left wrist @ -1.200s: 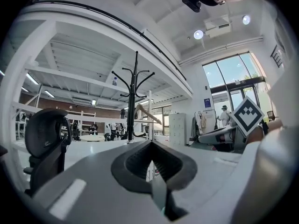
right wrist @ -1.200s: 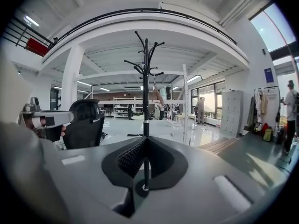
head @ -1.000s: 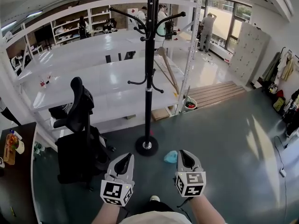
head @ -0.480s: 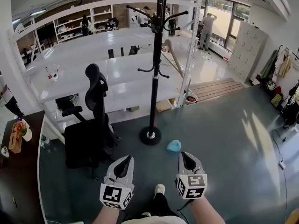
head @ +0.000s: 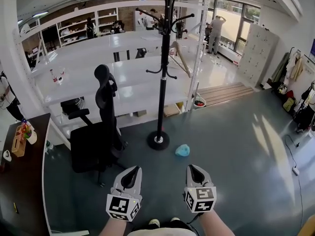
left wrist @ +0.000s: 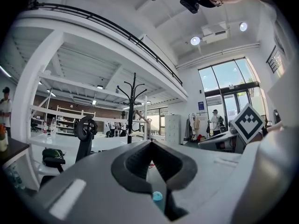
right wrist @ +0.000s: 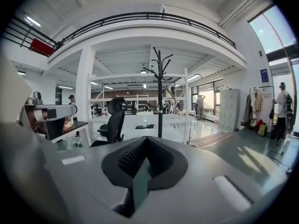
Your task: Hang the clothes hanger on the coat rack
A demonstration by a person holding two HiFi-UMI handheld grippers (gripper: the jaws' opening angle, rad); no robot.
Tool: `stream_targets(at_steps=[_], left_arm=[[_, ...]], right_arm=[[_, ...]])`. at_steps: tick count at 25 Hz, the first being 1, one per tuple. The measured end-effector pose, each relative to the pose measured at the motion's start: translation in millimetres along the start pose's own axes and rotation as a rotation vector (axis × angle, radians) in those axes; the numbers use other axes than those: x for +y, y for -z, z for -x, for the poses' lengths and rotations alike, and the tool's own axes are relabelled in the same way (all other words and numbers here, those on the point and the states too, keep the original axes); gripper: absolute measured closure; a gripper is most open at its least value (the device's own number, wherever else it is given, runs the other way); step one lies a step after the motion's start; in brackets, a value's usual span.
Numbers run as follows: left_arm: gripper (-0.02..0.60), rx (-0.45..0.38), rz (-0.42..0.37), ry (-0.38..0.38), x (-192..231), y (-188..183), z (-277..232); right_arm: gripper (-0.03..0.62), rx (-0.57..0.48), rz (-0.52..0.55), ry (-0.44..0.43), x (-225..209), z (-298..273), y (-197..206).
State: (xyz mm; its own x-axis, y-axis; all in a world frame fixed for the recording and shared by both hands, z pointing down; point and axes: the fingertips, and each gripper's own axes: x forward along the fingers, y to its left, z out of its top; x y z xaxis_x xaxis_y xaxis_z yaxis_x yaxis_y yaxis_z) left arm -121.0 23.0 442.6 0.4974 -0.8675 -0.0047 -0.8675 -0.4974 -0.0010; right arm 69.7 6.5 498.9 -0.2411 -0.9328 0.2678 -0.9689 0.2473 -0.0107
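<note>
The black coat rack stands on its round base on the grey floor ahead of me; it also shows in the left gripper view and the right gripper view. A pale wooden hanger-shaped frame shows just right of the pole; whether it hangs from a hook I cannot tell. My left gripper and right gripper are held low, side by side, well short of the rack. Both are shut with nothing between the jaws.
A black office chair stands left of the rack. A light blue object lies on the floor right of the base. A dark desk is at far left. White shelving runs behind the rack, with people beyond it.
The rack, chair and blue object have drawn away from me and sit further off. Both grippers keep the same place and stay shut.
</note>
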Motion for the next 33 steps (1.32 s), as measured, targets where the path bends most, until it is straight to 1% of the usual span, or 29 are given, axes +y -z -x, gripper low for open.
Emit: stream_targets(at_steps=[10,19,33], left_arm=[[0.581,-0.010,-0.020,-0.030,-22,-21,7],[0.581,-0.019,-0.029,-0.044,-34,-28,8],[0.581,-0.011,-0.041,-0.023,-45,-25,-3]], right_arm=[[0.569,-0.010,-0.001,-0.033,-5,22,-7],[0.569,-0.018,0.000,-0.050,-9,30,-10],[0.569,-0.024,0.007,-0.046,-20,30,-10]])
